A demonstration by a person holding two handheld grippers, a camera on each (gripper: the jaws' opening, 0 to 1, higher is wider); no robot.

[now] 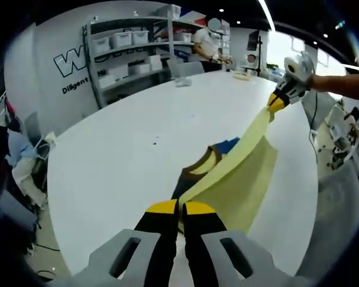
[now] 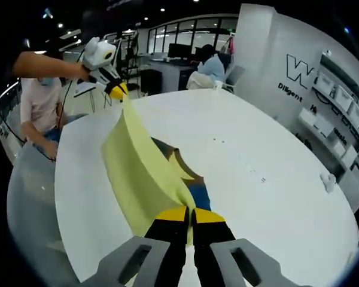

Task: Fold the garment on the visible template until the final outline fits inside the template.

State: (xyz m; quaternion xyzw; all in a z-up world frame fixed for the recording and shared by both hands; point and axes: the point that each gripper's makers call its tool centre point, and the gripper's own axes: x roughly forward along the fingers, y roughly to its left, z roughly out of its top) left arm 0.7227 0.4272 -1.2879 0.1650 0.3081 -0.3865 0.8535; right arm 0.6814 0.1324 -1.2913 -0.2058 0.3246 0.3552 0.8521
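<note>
A pale yellow garment (image 1: 239,170) hangs stretched in the air between the two grippers over a white table (image 1: 125,149). My left gripper (image 1: 179,208) is shut on one end of it, yellow tips pressed together. The right gripper (image 1: 277,103) holds the other end at the upper right. In the right gripper view my right gripper (image 2: 191,214) is shut on the garment (image 2: 137,167), and the left gripper (image 2: 116,89) pinches the far end. Under the cloth lies a flat template (image 1: 194,170) with brown and blue parts (image 2: 197,194), mostly hidden.
Shelves with white bins (image 1: 131,51) stand beyond the table, and a person (image 1: 206,42) works at the far end. A small object (image 1: 182,82) lies on the far tabletop. Another person (image 2: 42,101) stands at the table edge holding the left gripper. A seated person (image 2: 212,66) is behind.
</note>
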